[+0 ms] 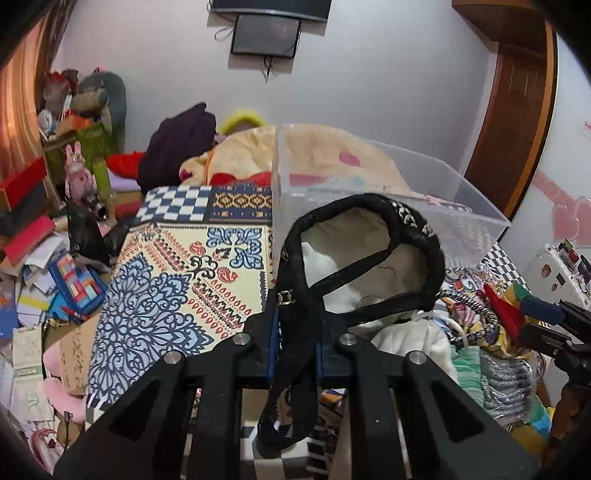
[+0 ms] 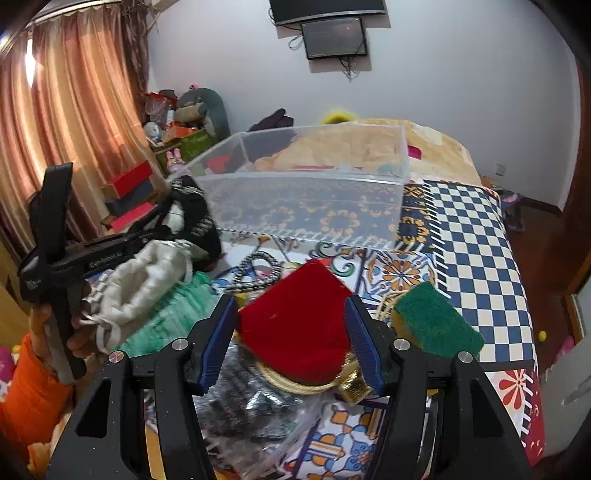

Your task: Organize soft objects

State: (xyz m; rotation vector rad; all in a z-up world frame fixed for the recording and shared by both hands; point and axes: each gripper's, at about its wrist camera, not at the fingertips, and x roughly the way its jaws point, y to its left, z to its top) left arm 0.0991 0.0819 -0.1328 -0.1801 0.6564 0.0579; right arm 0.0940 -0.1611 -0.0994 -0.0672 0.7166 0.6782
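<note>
Left gripper [image 1: 295,339]: clenched on black cap [image 1: 369,254], cream-lined, strap dangling, held in front of clear bin [image 1: 461,206] | Right gripper [image 2: 291,332]: jaws spread, flanking red velvet pouch [image 2: 295,317] on patterned bedspread [image 2: 472,240], contact unclear | green sponge [image 2: 436,321] just beside.

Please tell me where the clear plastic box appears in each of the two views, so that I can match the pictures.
Left wrist view: the clear plastic box is right of centre, above and behind the black cap held by the left gripper.
Right wrist view: the clear plastic box is in the upper centre, standing on the patterned bed cover.
Shared landmark: the wall screen, at the top of both.
</note>
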